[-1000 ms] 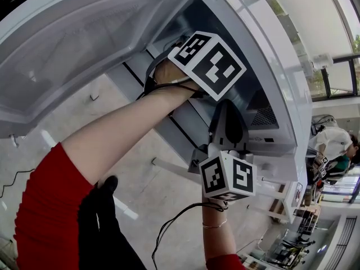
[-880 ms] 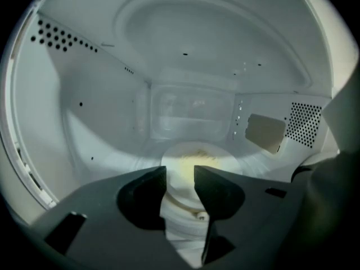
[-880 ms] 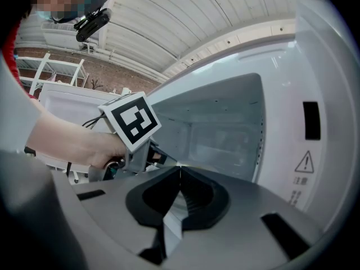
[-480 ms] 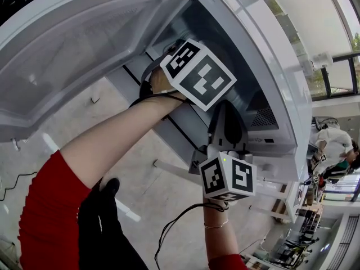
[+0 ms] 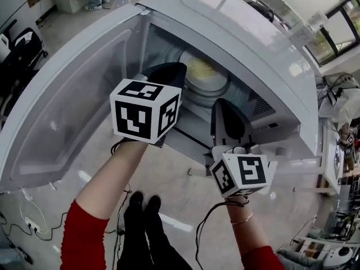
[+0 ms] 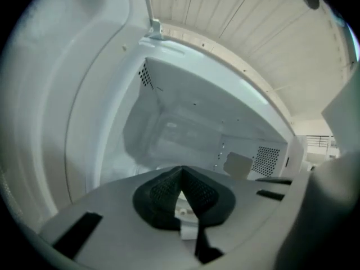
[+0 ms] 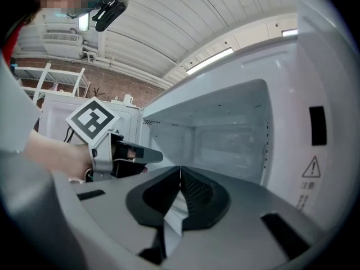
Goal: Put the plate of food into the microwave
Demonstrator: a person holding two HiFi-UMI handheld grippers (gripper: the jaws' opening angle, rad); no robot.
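Withdrawing from the microwave (image 5: 253, 44), the left gripper (image 5: 171, 72), shut and empty, leaves the plate (image 5: 219, 86) inside.

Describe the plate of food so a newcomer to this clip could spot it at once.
Find the big white microwave, with its door swung open to the left. Look into its grey cavity: the plate of food sits on the floor there. It is the one round thing inside, white-rimmed with a pale yellow heap on top.

The open white microwave (image 5: 264, 44) carries on its inner floor a round white plate of pale yellow food (image 5: 201, 72), lying deep inside the microwave
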